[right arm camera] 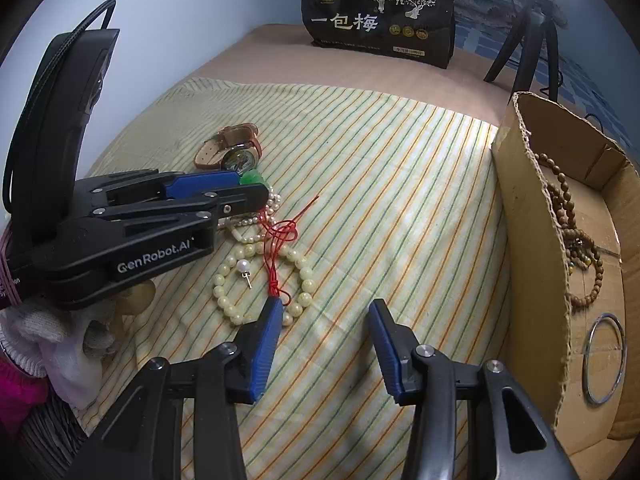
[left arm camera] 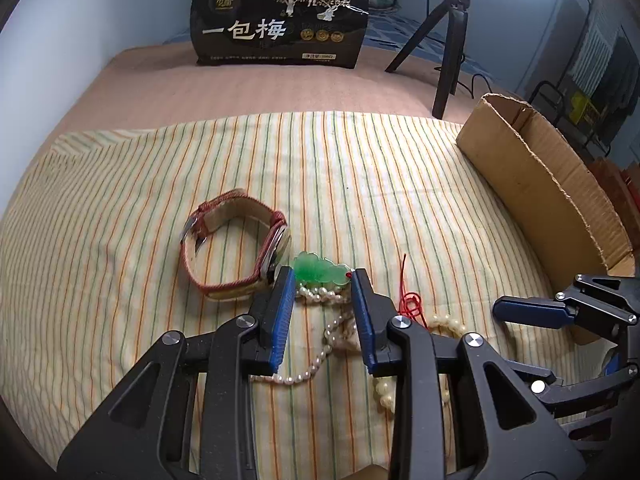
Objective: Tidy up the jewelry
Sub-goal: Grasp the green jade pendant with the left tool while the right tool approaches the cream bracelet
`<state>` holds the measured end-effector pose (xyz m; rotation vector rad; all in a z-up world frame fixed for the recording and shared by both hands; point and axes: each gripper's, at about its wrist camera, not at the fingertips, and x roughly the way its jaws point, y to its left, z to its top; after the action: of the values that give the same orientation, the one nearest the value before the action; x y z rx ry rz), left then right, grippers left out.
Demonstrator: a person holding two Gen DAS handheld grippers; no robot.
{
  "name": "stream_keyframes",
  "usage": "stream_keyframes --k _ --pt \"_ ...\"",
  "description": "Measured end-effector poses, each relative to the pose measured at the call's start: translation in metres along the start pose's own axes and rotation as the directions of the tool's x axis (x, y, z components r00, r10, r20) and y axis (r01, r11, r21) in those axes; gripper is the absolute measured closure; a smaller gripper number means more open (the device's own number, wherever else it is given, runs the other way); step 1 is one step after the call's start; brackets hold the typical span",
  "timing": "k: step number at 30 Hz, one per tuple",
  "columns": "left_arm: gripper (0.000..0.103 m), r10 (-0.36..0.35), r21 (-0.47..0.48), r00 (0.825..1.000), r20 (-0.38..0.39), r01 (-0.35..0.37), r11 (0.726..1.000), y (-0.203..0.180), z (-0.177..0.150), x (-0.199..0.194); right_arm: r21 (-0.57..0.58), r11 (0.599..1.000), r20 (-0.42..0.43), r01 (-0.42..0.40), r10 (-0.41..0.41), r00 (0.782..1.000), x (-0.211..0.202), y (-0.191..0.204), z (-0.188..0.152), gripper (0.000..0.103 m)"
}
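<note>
A green jade pendant [left arm camera: 319,271] on a red knotted cord [left arm camera: 410,302] lies on a pearl necklace [left arm camera: 320,294] on the striped cloth. My left gripper [left arm camera: 322,276] is open, its fingers either side of the pendant and pearls. It also shows in the right wrist view [right arm camera: 236,188]. A watch with a reddish-brown strap [left arm camera: 236,240] lies just left. A cream bead bracelet [right arm camera: 264,284] and a pearl earring [right arm camera: 243,267] lie nearer. My right gripper [right arm camera: 324,308] is open and empty beside the bracelet.
A cardboard box [right arm camera: 528,216] stands at the right, holding brown wooden beads [right arm camera: 576,236] and a metal bangle [right arm camera: 604,360]. A black snack bag [left arm camera: 280,20] and a tripod [left arm camera: 448,40] stand at the back. The striped cloth [left arm camera: 360,168] covers the table.
</note>
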<state>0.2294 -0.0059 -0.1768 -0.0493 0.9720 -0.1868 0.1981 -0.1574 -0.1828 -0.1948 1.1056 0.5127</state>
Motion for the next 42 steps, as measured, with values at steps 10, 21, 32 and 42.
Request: stream_keyframes --k 10,21,32,42 --pt "0.074 -0.002 -0.008 1.000 0.005 0.002 1.000 0.003 0.010 0.014 -0.014 1.000 0.003 0.007 -0.007 1.000 0.005 0.000 0.002 0.057" --pt "0.071 -0.009 -0.012 1.000 0.009 0.009 1.000 0.000 0.020 0.027 -0.028 1.000 0.007 0.008 -0.008 1.000 0.008 -0.002 0.003 0.057" --pt "0.073 0.011 -0.005 1.000 0.020 -0.011 1.000 -0.003 0.018 0.026 -0.048 0.999 0.016 0.024 -0.024 1.000 0.009 -0.001 0.003 0.064" --pt "0.073 -0.027 -0.059 0.999 0.032 0.029 0.998 0.007 0.022 0.012 -0.019 1.000 0.025 -0.023 0.023 0.999 0.008 -0.006 0.003 0.095"
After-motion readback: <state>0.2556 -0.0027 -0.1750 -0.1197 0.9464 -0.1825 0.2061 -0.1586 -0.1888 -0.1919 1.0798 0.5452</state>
